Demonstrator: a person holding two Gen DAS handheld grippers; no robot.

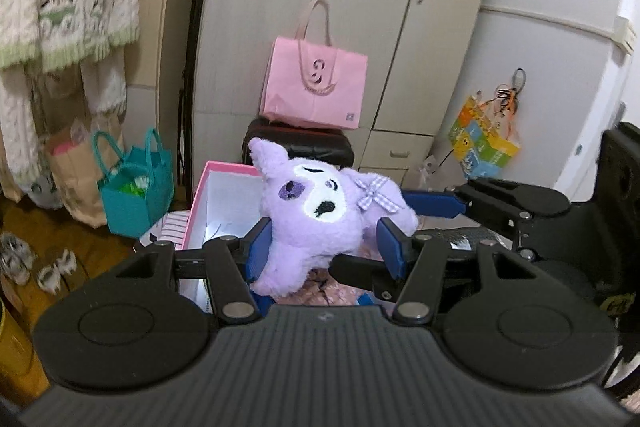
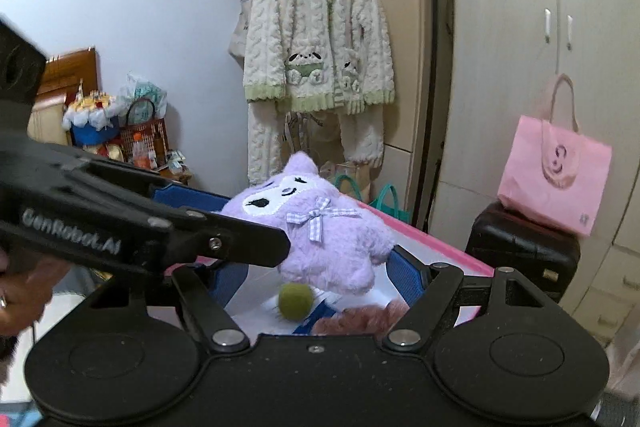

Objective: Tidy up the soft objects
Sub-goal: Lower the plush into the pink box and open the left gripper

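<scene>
A purple plush toy [image 1: 320, 223] with a white face and a checked bow is held in the air above a pink-rimmed white box [image 1: 224, 195]. My left gripper [image 1: 324, 247] is shut on the plush's lower body. My right gripper [image 2: 320, 275] also has its blue pads on either side of the plush [image 2: 320, 231], pressing its lower part. The right gripper's fingers [image 1: 432, 205] reach in from the right in the left wrist view. In the box [image 2: 440, 247] lie a green ball [image 2: 295, 301] and a pink fuzzy item [image 2: 360, 319].
A pink tote bag [image 1: 314, 87] stands on a black case [image 1: 300, 143] before a wardrobe. A teal bag [image 1: 136, 195] and paper bags stand left on the wood floor. A cream fleece robe [image 2: 316, 39] hangs on a rack. A basket of clutter [image 2: 140, 139] sits far left.
</scene>
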